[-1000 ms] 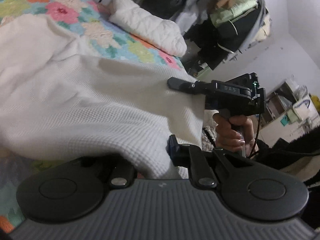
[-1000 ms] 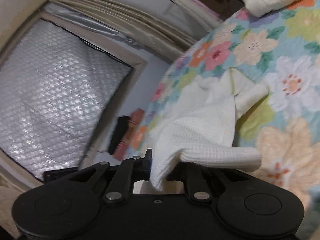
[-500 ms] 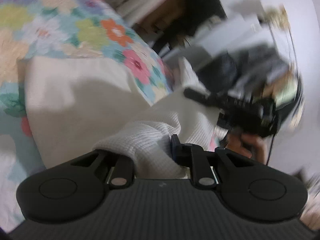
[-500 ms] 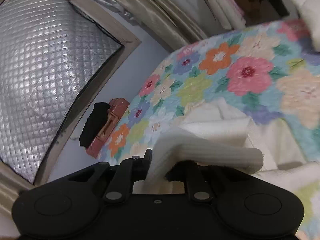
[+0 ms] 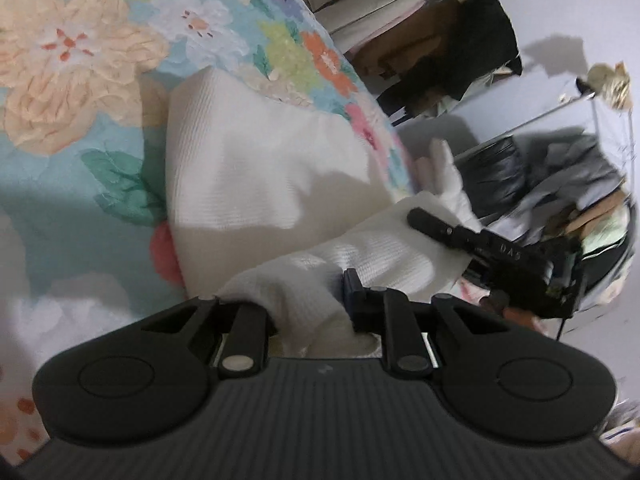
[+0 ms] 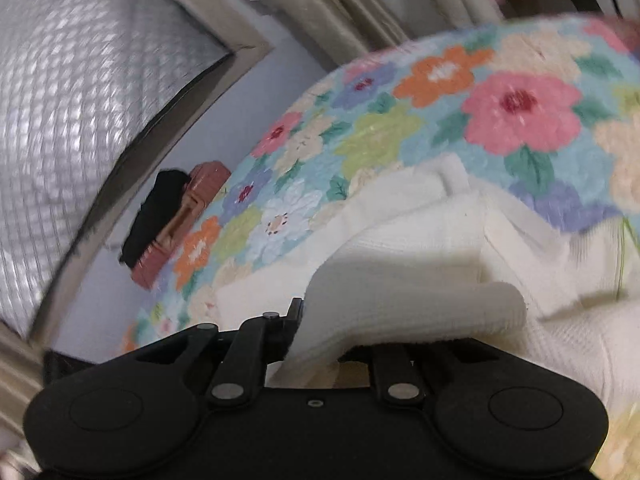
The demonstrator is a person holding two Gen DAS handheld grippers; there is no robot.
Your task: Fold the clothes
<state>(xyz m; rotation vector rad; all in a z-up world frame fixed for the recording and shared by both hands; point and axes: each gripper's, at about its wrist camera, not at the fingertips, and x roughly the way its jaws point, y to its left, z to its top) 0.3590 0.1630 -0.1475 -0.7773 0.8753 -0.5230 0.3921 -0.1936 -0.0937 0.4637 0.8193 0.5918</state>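
Garment [image 5: 256,168]: 1, white | left gripper [image 5: 308,304]: jaws clamp it | right gripper [image 6: 336,328]: same | bedspread [image 5: 80,60]: 1

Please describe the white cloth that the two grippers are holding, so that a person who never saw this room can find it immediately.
Look at the bed with the flowered quilt. On it lies the cream-white garment of fine waffle knit, one edge lifted and pinched by the left gripper and the right gripper. It is the only plain, unpatterned fabric lying on the colourful flowers.

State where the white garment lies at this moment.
The white garment lies on the floral bedspread, centre of the left wrist view; its near edge is pinched by the left gripper and right gripper.
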